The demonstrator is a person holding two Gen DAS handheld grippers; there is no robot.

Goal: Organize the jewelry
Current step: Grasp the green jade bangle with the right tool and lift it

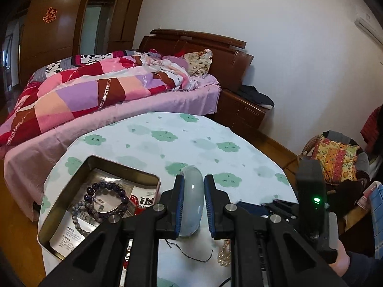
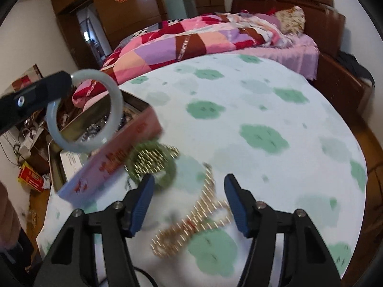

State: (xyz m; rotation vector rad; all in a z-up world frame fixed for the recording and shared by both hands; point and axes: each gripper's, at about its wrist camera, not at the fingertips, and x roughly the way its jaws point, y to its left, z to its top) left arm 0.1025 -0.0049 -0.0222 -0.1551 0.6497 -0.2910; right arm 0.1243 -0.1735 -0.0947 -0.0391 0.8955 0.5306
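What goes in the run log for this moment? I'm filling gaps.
left gripper: shut on pale bangle, lifted | right gripper: open above gold bead necklace | tin: holds bead bracelets

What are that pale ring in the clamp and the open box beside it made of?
The pale, milky green-white bangle, held in the left gripper, looks like polished jade or glass: smooth, translucent, with a bright glint. The rectangular open box looks like thin metal tin: dull brassy inside walls, a rolled rim and faint reflections; in the right wrist view its outside is pink-printed.

Table [image 2: 263, 91] w/ cloud cloth: tin [image 1: 95, 191], pearl strand [image 2: 191, 224], green ring [image 2: 153, 165].
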